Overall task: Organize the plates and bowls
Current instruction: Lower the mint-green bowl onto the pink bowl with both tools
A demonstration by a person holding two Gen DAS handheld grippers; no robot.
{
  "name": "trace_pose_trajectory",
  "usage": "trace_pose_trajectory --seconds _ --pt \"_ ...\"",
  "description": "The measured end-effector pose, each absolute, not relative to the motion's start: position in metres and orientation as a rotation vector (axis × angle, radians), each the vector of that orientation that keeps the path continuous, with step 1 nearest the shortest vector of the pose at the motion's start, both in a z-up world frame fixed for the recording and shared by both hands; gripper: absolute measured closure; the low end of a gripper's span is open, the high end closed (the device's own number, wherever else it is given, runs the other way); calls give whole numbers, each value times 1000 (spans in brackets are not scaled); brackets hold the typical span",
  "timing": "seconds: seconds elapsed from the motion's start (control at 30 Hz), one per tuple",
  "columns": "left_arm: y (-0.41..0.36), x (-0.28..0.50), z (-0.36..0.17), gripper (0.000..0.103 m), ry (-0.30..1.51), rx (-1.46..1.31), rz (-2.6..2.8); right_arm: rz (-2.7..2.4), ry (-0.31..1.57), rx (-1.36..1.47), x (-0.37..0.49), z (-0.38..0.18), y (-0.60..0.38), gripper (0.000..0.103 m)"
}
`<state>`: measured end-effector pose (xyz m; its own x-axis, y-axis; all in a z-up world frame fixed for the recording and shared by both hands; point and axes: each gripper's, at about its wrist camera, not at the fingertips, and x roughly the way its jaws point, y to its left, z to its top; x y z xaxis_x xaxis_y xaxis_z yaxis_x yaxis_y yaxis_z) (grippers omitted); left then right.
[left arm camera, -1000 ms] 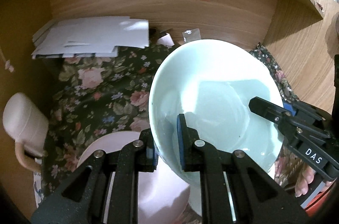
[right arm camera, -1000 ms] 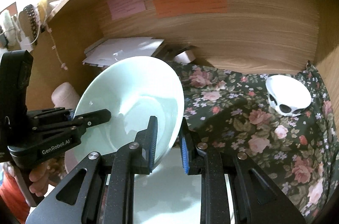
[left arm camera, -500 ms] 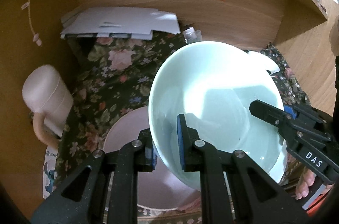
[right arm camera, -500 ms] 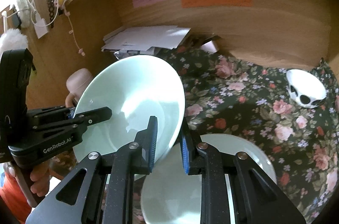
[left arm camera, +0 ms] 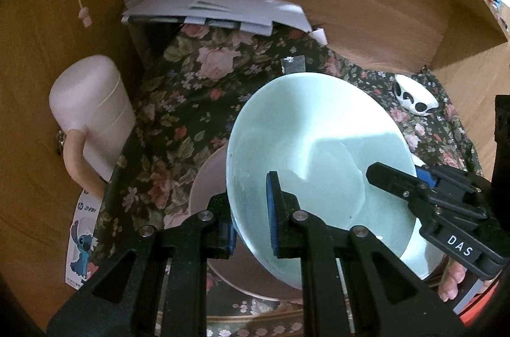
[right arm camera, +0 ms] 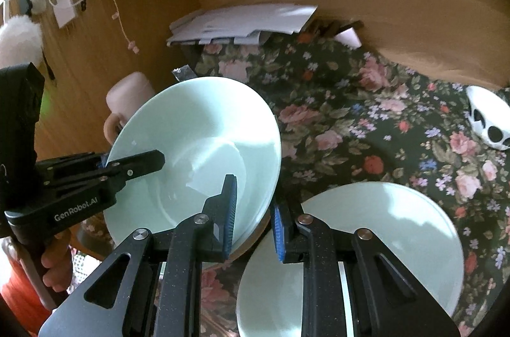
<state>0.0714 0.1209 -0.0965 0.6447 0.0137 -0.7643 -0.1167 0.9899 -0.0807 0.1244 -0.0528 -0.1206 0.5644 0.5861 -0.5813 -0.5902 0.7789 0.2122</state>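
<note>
Plainly, the pale mint bowl looks glossy, tilted

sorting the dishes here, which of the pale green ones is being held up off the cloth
The deep green bowl, tilted, gripped at its rim by both tools. The flat green plate lies on the floral cloth.

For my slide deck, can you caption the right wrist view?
Both grippers clamp the rim of a mint bowl above a pale green plate on the floral cloth.

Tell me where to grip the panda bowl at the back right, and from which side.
Take the panda bowl by its thin upper rim, one finger inside and one outside, coming from above on its near side. It sits upright alone on the floral cloth, so nothing blocks that approach.
</note>
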Motion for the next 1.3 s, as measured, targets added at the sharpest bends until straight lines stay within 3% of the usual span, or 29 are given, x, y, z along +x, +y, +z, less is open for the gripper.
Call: trace_pose_trajectory --seconds 0.6,1.3 --pt "137 76 -126 89 941 -111 73 696 711 -54 128 -133 -38 84" --pt "138 83 -130 87 892 -43 79 659 690 -168 115 -126 -32 80"
